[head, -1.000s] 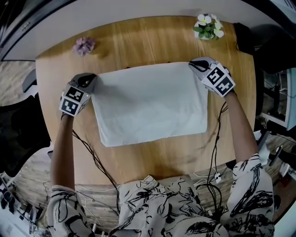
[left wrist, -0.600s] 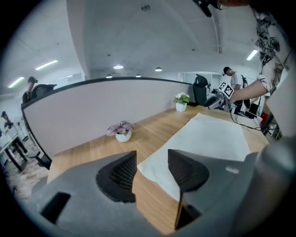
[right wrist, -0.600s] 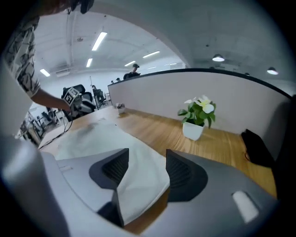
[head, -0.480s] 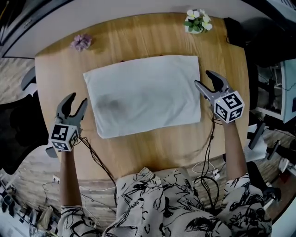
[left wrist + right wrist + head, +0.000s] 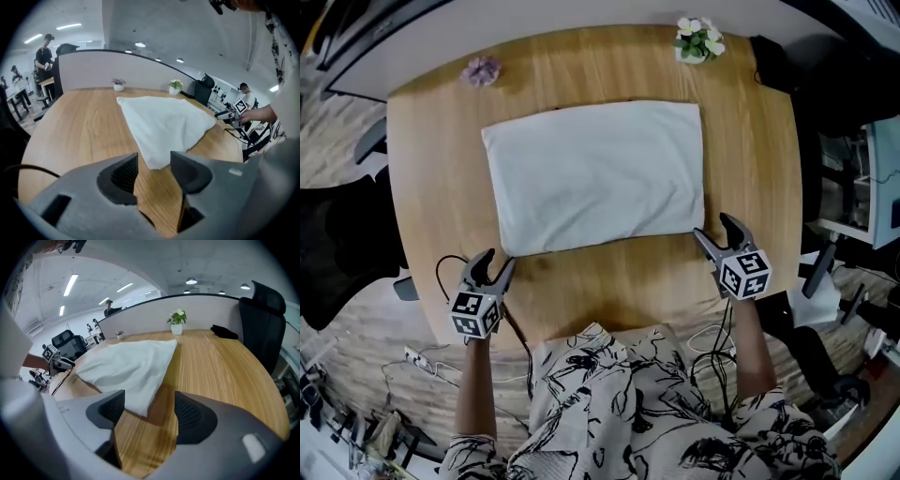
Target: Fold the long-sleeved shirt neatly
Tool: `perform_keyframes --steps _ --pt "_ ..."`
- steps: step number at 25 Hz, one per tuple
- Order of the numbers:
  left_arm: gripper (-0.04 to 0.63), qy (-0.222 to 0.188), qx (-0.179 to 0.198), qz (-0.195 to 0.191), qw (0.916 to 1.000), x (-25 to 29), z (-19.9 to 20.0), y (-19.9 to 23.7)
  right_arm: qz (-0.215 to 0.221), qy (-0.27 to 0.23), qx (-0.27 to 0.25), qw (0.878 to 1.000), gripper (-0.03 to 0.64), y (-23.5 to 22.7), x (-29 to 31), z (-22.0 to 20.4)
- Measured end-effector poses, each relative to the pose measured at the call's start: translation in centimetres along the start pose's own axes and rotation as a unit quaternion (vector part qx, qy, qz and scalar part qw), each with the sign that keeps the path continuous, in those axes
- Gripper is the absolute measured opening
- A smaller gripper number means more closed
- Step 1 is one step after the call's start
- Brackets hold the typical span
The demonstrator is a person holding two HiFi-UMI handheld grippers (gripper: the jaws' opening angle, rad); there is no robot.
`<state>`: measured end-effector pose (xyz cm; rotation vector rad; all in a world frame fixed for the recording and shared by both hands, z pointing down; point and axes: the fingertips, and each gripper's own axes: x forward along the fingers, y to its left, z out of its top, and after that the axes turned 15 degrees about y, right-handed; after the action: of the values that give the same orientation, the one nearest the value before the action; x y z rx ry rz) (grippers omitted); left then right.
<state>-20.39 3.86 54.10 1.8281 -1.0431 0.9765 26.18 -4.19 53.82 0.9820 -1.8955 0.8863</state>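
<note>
The white shirt [image 5: 595, 178] lies folded into a flat rectangle in the middle of the round wooden table [image 5: 750, 141]. My left gripper [image 5: 495, 262] hovers at the table's near edge, just short of the shirt's near left corner. My right gripper [image 5: 714, 228] sits just off the near right corner. Both pairs of jaws have just been opening and grip nothing. In the left gripper view the left gripper [image 5: 153, 161] frames the shirt [image 5: 164, 124] corner lying ahead on the wood. The right gripper [image 5: 149, 406] shows the shirt [image 5: 129, 366] likewise, apart from the pads.
A pot of white flowers [image 5: 697, 39] and a small purple plant [image 5: 481, 69] stand at the table's far edge. A black office chair [image 5: 262, 319] is beyond the right side, with a small dark object [image 5: 224, 332] on the table near it. Cables [image 5: 516, 342] trail over the near edge.
Both grippers let go of the shirt's far corners, opened, and drew back toward the near edge of the table. The shirt stays flat where it was laid.
</note>
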Motion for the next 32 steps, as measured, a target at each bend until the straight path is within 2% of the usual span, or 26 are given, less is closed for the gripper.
perform_keyframes --steps 3,7,10,12,13,14,15,16,18,21,24,28,29,30,31,32 --pt "0.222 0.007 -0.03 0.001 0.9995 1.1 -1.2 -0.1 0.0 0.004 0.023 1.0 0.345 0.2 0.8 -1.6" --pt "0.221 0.003 -0.05 0.003 0.9987 1.9 -1.2 0.1 0.017 0.0 0.04 0.999 0.34 0.7 1.8 -1.8" --pt "0.215 0.004 -0.062 0.006 0.9981 2.4 -1.2 -0.1 0.023 0.003 0.035 0.999 0.296 1.1 2.0 -1.9" --pt "0.208 0.011 -0.06 0.01 0.9981 2.8 -1.5 -0.2 0.02 0.005 0.035 0.999 0.248 1.3 2.2 -2.1" --pt "0.194 0.014 -0.059 0.014 0.9981 2.9 -1.5 -0.3 0.017 0.005 0.037 0.999 0.198 1.3 2.3 -2.2" --pt "0.164 0.014 -0.058 0.017 0.9981 2.9 -1.5 -0.3 0.013 0.005 0.04 0.999 0.12 1.2 2.4 -2.2" --pt "0.079 0.011 -0.06 0.018 0.998 2.9 -1.5 -0.3 0.011 0.005 0.043 0.999 0.054 1.2 2.4 -2.2" --pt "0.048 0.009 -0.063 0.017 0.9978 2.9 -1.5 -0.4 0.011 0.005 0.044 0.999 0.047 1.2 2.4 -2.2" --pt "0.036 0.011 -0.065 0.016 0.9977 2.9 -1.5 -0.5 0.009 0.007 0.04 0.999 0.035 1.2 2.3 -2.2" --pt "0.032 0.017 -0.056 0.033 0.9978 2.4 -1.6 0.1 -0.001 0.008 0.04 0.999 0.03 0.2 1.8 -2.2" --pt "0.032 0.012 -0.068 0.035 0.997 2.0 -1.5 0.9 0.005 0.006 0.049 0.999 0.031 -0.6 1.6 -2.4" --pt "0.038 0.02 -0.057 0.038 0.9975 2.3 -1.8 0.5 0.001 0.023 0.026 0.999 0.037 -0.3 2.1 -2.8" --pt "0.055 0.021 -0.052 0.041 0.9975 2.2 -2.0 0.3 0.003 0.027 0.029 0.999 0.057 -0.3 2.1 -2.9" --pt "0.109 0.019 -0.047 0.044 0.9978 1.9 -2.0 0.2 0.002 0.026 0.033 0.999 0.118 -0.4 1.9 -2.9" --pt "0.206 0.011 -0.038 0.046 0.9981 1.3 -1.7 -0.1 -0.005 0.018 0.031 0.999 0.184 -0.5 1.2 -2.6" --pt "0.249 -0.004 -0.023 0.052 0.9984 0.4 -0.9 -0.5 -0.019 0.002 0.019 1.0 0.218 -0.7 0.3 -1.8"
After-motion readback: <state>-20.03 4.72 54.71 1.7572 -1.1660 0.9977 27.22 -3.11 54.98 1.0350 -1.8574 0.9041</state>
